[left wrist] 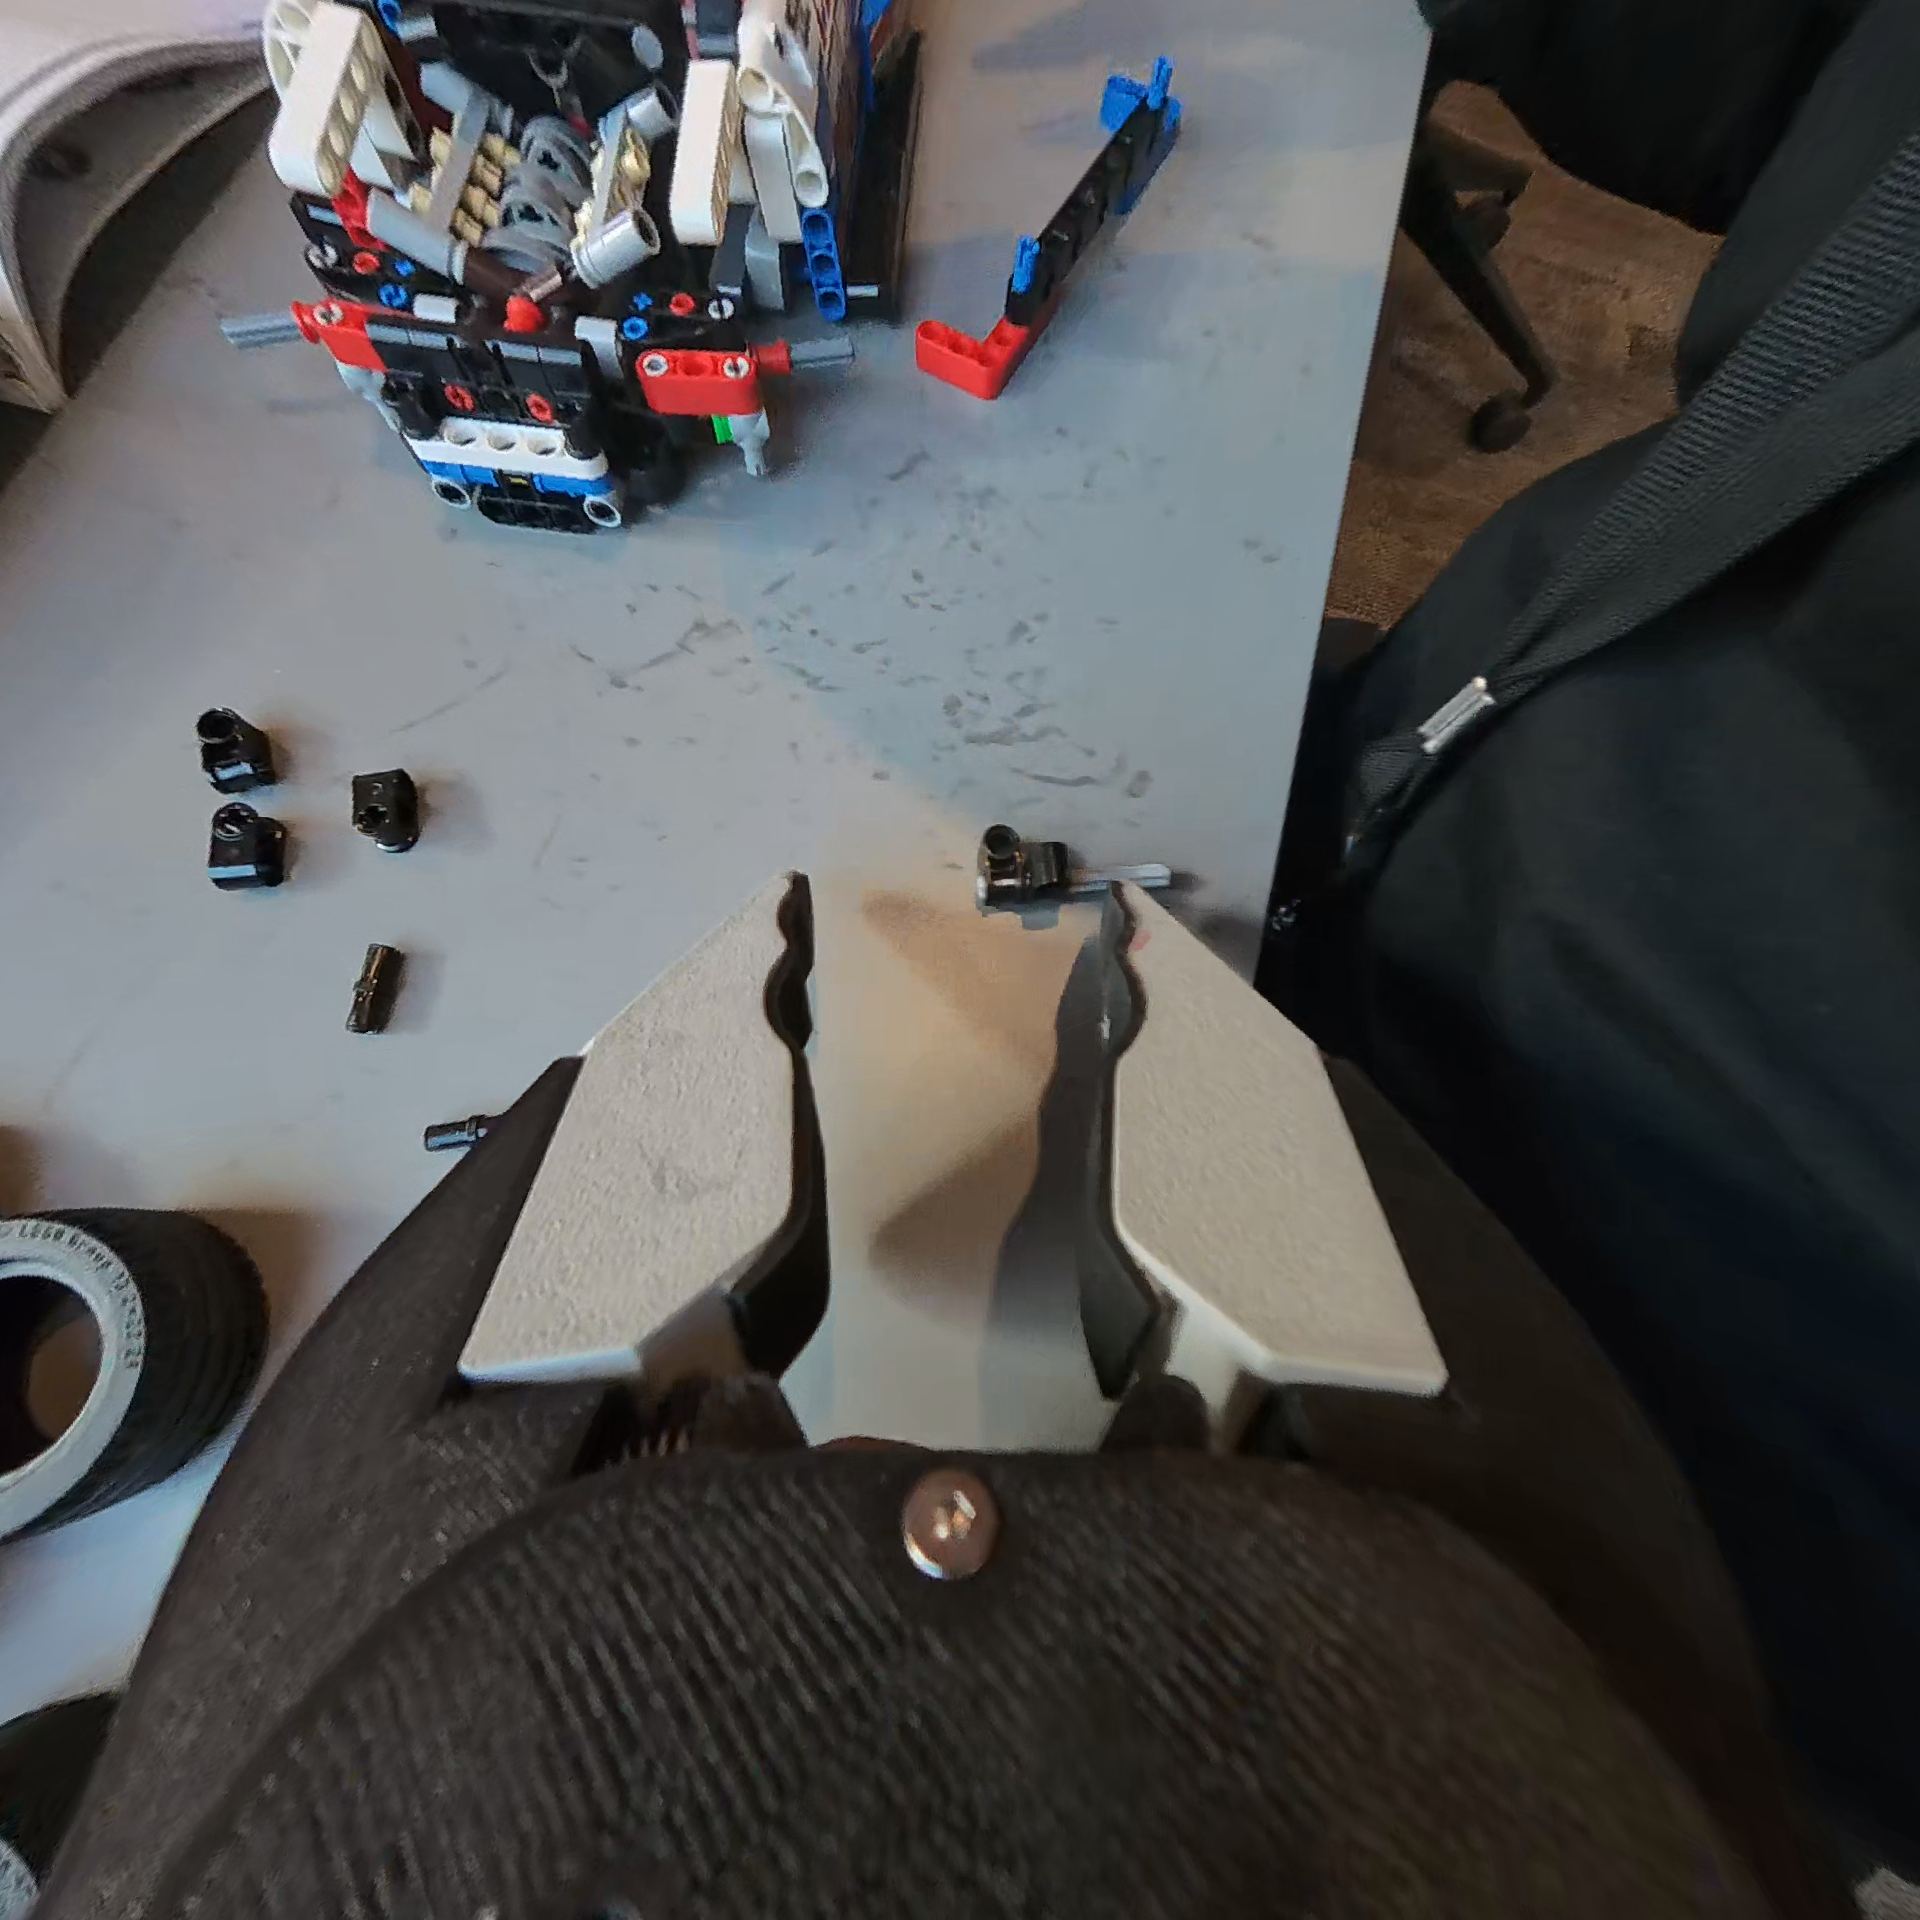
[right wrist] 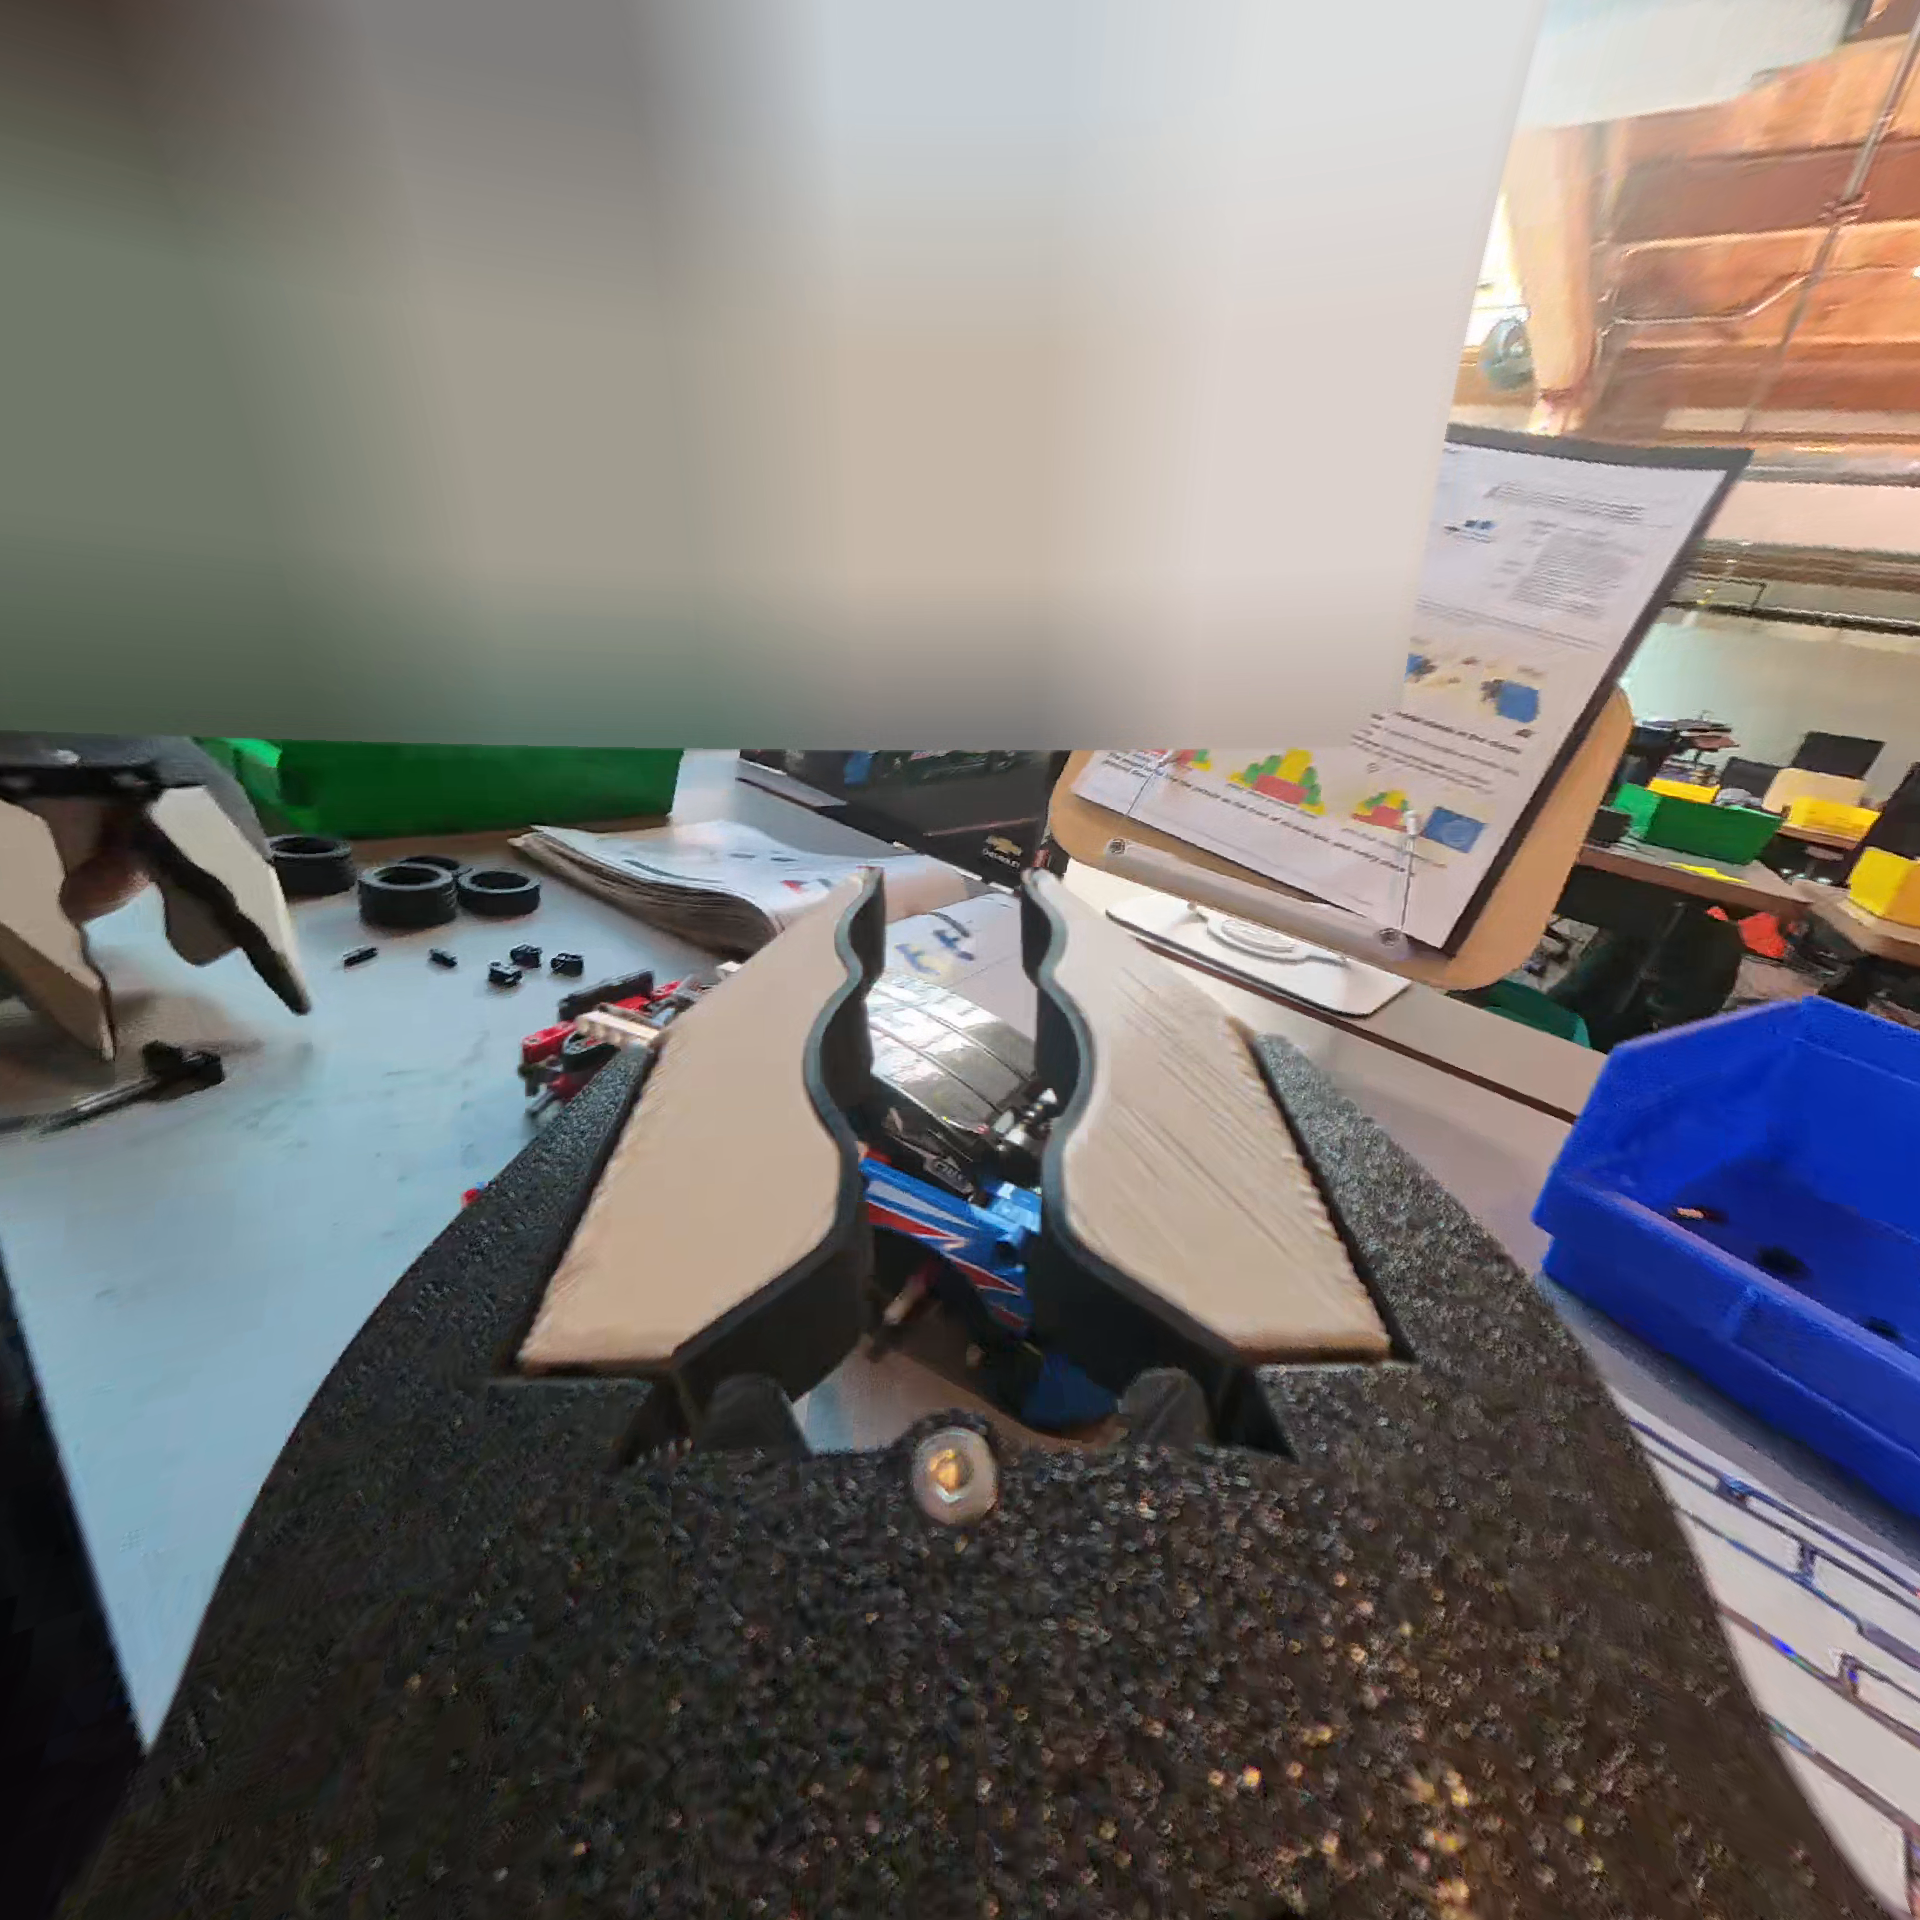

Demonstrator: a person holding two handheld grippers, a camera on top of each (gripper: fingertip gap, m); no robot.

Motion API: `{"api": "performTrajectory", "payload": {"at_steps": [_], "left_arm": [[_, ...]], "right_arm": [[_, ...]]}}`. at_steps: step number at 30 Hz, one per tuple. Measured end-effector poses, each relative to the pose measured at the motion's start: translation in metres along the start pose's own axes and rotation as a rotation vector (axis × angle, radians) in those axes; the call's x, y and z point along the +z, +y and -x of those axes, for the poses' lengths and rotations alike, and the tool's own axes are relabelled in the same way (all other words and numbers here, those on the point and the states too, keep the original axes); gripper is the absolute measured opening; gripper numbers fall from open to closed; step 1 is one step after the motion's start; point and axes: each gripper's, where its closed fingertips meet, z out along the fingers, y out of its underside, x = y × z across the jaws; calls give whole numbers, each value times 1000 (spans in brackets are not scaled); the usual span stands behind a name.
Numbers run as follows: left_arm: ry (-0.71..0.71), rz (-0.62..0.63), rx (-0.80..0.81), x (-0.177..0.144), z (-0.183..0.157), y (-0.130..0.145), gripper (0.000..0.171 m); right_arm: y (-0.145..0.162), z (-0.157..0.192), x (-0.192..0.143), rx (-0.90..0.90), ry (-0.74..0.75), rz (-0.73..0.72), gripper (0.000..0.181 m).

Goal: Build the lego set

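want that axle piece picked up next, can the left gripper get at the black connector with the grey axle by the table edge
Probably yes: the left gripper is open with the black connector just beyond its jaws, nothing between them. The grey axle touches or passes behind the right jaw.

**What the two views hide or cut off**

In the left wrist view, the lego car model [left wrist: 540,260] loses its upper part to the top edge, and a black tyre [left wrist: 94,1361] is cropped at the left edge. In the right wrist view, the right gripper [right wrist: 951,914] covers most of the model; the blue bin [right wrist: 1766,1226] runs off the right edge, and the left gripper [right wrist: 197,1018] off the left
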Motion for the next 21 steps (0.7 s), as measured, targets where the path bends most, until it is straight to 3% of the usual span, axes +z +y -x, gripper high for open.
{"api": "performTrajectory", "payload": {"at_steps": [10, 21], "left_arm": [[-1, -60, -98, -5, 11, -6, 56], [-85, -155, 45, -15, 5, -17, 56]], "right_arm": [[18, 5, 7, -38, -25, 50, 17], [34, 4, 17, 12, -31, 125, 20]]}}
